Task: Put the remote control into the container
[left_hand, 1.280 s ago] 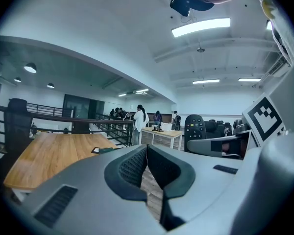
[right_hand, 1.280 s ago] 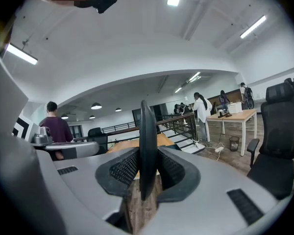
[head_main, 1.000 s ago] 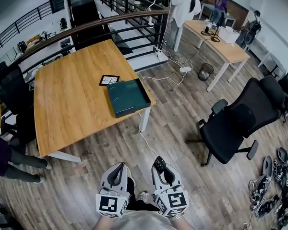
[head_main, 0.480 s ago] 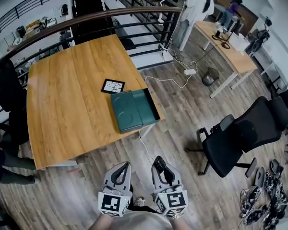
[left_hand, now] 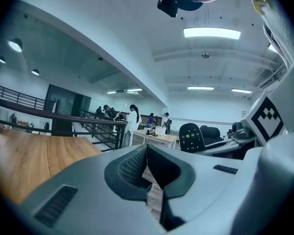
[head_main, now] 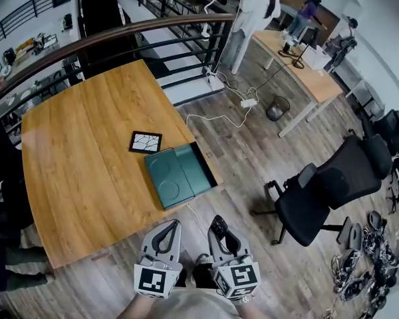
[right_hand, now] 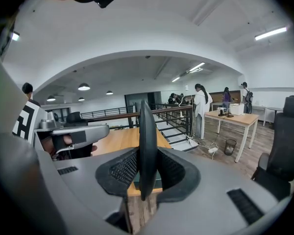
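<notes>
A black remote control (head_main: pixel 219 226) stands upright in my right gripper (head_main: pixel 219 227), which is shut on it, low in the head view. In the right gripper view the remote control (right_hand: pixel 147 131) shows edge-on between the jaws. My left gripper (head_main: pixel 167 227) hangs beside it, shut and holding nothing (left_hand: pixel 147 153); the remote's buttoned face (left_hand: pixel 192 137) shows to its right. The dark green container (head_main: pixel 179 176) lies open at the near right corner of the wooden table (head_main: pixel 80 151), ahead of both grippers and a little above them in the head view.
A black marker card (head_main: pixel 145 141) lies just behind the container. A black office chair (head_main: pixel 332 185) stands to the right on the wood floor. A white cable (head_main: pixel 219 118) trails from the table corner. A railing (head_main: pixel 120 35) and a far desk (head_main: pixel 299 55) with people lie beyond.
The table and container have drawn nearer to the grippers and shifted left in the head view. Both grippers keep the same pose, the right one still shut on the remote.
</notes>
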### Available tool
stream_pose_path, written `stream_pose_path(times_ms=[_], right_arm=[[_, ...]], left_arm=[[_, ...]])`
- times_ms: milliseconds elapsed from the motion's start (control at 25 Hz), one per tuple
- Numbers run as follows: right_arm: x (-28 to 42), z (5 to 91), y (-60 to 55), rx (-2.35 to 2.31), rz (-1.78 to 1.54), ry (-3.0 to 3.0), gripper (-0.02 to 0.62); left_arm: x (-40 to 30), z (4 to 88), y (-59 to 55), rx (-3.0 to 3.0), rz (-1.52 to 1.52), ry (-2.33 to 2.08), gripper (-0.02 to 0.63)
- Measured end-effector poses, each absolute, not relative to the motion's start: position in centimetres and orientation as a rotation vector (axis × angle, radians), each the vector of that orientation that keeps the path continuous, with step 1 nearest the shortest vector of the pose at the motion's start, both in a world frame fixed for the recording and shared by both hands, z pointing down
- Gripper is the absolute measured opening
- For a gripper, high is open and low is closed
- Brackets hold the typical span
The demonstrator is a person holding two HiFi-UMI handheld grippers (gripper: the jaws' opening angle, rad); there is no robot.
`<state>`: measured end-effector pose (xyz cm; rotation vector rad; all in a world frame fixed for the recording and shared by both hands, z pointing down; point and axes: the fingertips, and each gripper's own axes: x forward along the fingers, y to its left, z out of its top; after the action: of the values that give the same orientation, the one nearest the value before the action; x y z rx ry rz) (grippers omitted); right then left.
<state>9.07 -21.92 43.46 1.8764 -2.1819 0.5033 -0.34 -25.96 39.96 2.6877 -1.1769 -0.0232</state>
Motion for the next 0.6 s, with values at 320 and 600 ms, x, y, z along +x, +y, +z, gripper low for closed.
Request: stream_pose_path(times_ms=[320,600], right_arm=[[9.3,44.4,-28.1,1.844,0.529,-2.191,0.118],[11.2,48.7,-36.9,1.725,0.632,-2.2,0.118]], left_arm=[[-1.1,40.4,-30.1,2.647,-0.025,-1.217,0.014],[0.4,41.2,-36.2,2.612,-0.009,-1.294,0.014]])
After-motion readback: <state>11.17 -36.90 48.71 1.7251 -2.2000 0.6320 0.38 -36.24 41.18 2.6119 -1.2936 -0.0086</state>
